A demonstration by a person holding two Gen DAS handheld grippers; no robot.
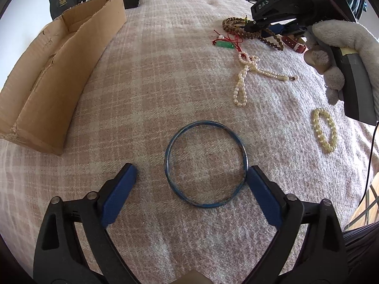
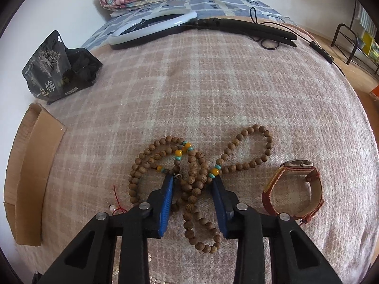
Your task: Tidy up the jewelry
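Observation:
A blue bangle [image 1: 206,123] lies flat on the plaid blanket. My left gripper [image 1: 191,168] is open around it: the right fingertip [image 1: 254,172] touches its rim and the left one stands apart. A wooden bead necklace [image 2: 245,131] with yellow and turquoise beads lies tangled on the blanket. My right gripper [image 2: 193,178] is shut on its bunched middle strands, pointing steeply down. The left wrist view shows that gripper [image 1: 258,27] in a gloved hand [image 1: 343,47] over the beads [image 1: 231,21].
An open cardboard box [image 1: 47,82] stands at the left. A pearl necklace [image 1: 241,80], a pearl bracelet [image 1: 324,130] and a red cord with a green pendant [image 1: 225,45] lie nearby. A red-strap watch [image 2: 267,196] sits right of the beads. A black snack bag [image 2: 52,71] and ring light [image 2: 154,23] lie further back.

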